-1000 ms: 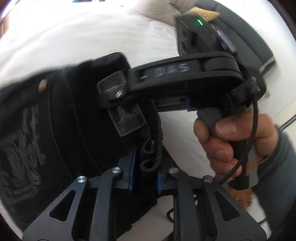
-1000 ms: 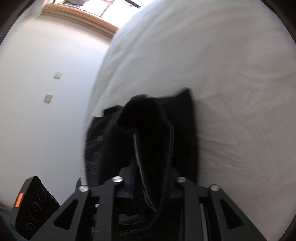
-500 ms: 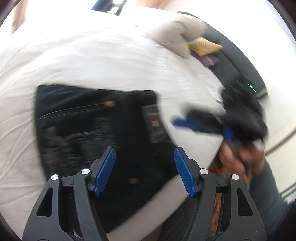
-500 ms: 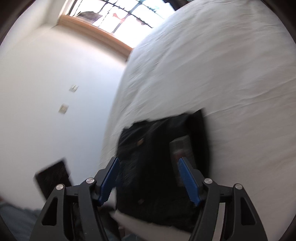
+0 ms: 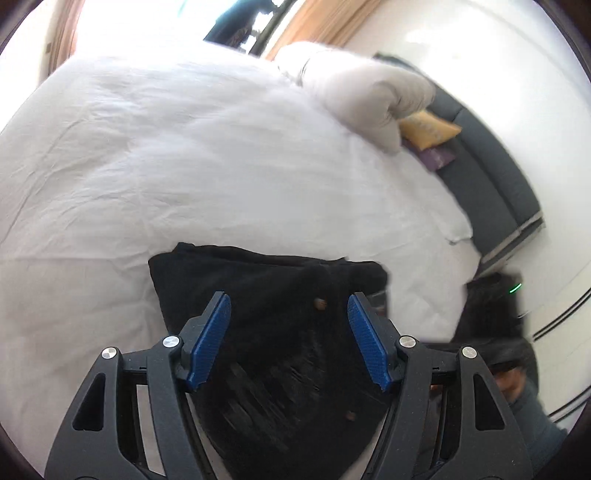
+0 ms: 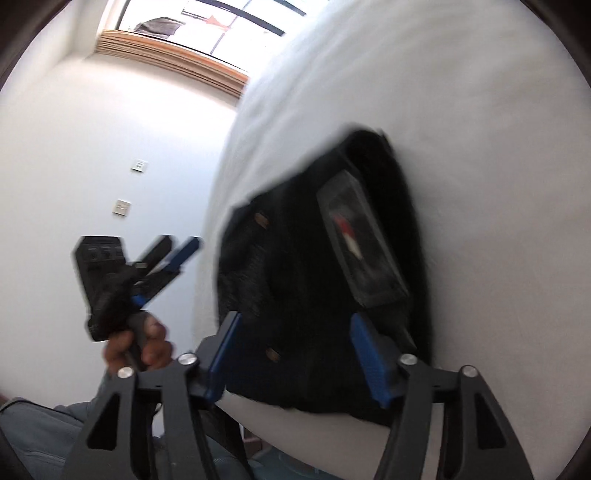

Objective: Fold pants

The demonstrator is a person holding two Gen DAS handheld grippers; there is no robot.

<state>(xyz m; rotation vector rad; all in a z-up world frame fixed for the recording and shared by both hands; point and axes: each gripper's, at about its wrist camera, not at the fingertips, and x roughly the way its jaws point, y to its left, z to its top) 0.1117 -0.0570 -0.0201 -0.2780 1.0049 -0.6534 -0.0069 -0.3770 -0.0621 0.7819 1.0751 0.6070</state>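
Observation:
The black pants [image 5: 258,273] lie folded in a compact stack on the white bed [image 5: 184,158], near its front edge. My left gripper [image 5: 288,297] hovers over them, open, its blue pads apart with nothing pressed between them. In the right wrist view the pants [image 6: 295,240] show a leather waist label [image 6: 358,243] and copper rivets. My right gripper [image 6: 295,317] hangs above their near edge; its jaws are closing slightly, and the pads touch no cloth. The left gripper [image 6: 179,245] also shows there, off the bed's side, held by a hand [image 6: 144,347].
A rolled beige duvet [image 5: 369,96] lies at the bed's far right corner. Beside it stands a dark sofa [image 5: 487,177] with a yellow cushion [image 5: 428,127]. A white wall with sockets [image 6: 122,206] and a window [image 6: 207,22] lie to the left of the bed.
Both grippers let go of the pants' folded edge, opened, and drew back and up. The pants now lie flat and folded on the bed. The left gripper moved farther than the right.

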